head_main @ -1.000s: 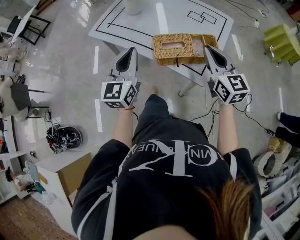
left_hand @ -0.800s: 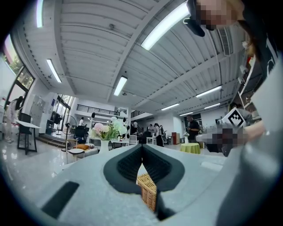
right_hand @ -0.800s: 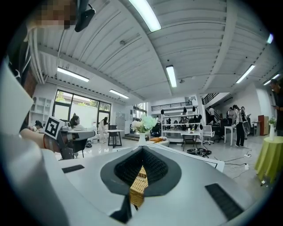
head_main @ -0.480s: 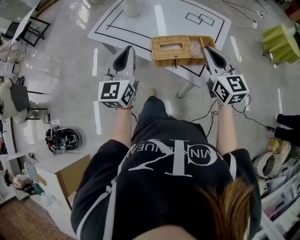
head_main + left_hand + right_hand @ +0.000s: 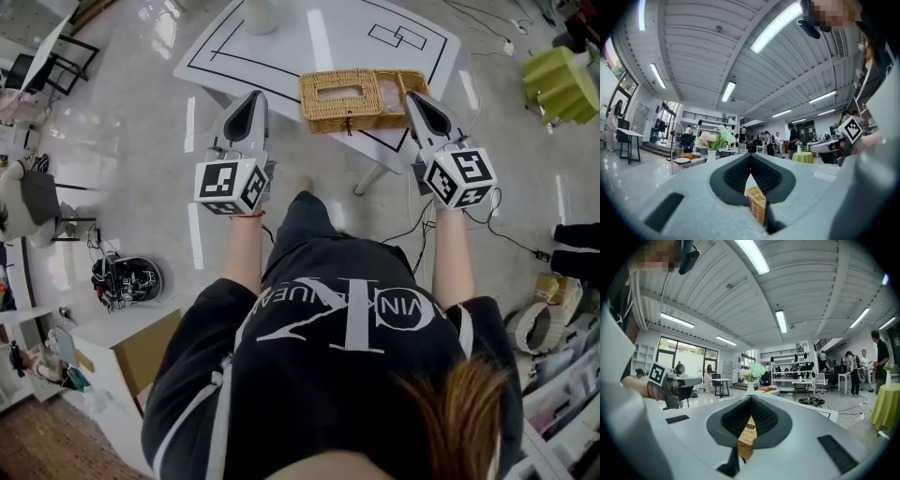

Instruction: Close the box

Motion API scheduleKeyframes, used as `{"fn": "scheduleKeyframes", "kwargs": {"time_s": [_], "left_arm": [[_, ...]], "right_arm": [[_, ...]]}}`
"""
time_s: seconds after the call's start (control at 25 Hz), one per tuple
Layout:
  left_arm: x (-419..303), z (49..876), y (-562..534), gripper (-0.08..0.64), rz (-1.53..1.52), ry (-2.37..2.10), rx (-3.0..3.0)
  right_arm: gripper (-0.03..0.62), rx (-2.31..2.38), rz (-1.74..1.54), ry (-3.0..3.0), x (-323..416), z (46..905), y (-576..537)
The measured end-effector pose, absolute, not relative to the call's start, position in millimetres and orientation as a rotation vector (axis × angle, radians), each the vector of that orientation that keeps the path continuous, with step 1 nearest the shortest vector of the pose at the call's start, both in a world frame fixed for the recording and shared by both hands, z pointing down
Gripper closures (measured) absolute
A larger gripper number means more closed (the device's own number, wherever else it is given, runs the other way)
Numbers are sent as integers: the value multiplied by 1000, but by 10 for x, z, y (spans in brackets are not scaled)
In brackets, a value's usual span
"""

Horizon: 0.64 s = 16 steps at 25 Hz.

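A woven wicker box [image 5: 361, 97] stands at the near edge of the white table [image 5: 281, 47]. Its top has a rectangular slot on the left, and a second woven section lies beside it on the right. My left gripper [image 5: 255, 97] hovers shut just left of the box, holding nothing. My right gripper [image 5: 412, 97] hovers shut at the box's right end; I cannot tell whether it touches. In the left gripper view the wicker box [image 5: 757, 204] shows below the closed left gripper [image 5: 750, 157]. In the right gripper view the wicker box [image 5: 746, 439] shows below the closed right gripper [image 5: 751, 399].
A white vase [image 5: 262, 11] stands at the table's far side, its flowers [image 5: 711, 140] showing in the left gripper view. Black lines mark the tabletop. Cables [image 5: 511, 244] trail on the floor at the right near a green object [image 5: 561, 82]. A white cabinet [image 5: 122, 352] stands lower left.
Both grippers have drifted very slightly to the left with the view. Their jaws stay shut and the box has not moved on the table.
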<state>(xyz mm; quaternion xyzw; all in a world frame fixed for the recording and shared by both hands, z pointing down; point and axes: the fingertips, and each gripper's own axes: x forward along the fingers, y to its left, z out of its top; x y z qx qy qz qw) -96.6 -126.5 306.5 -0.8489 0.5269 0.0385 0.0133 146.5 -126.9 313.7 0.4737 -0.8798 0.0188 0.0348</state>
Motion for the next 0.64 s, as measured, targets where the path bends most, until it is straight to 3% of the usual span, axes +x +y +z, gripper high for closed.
{"fn": "scheduleKeyframes", "kwargs": {"time_s": [0.64], "left_arm": [[-956,3135,-1232,549,106,1633,-2661]], "right_arm": [[594,1470,85,-2710,1473,3220,-1211]]}}
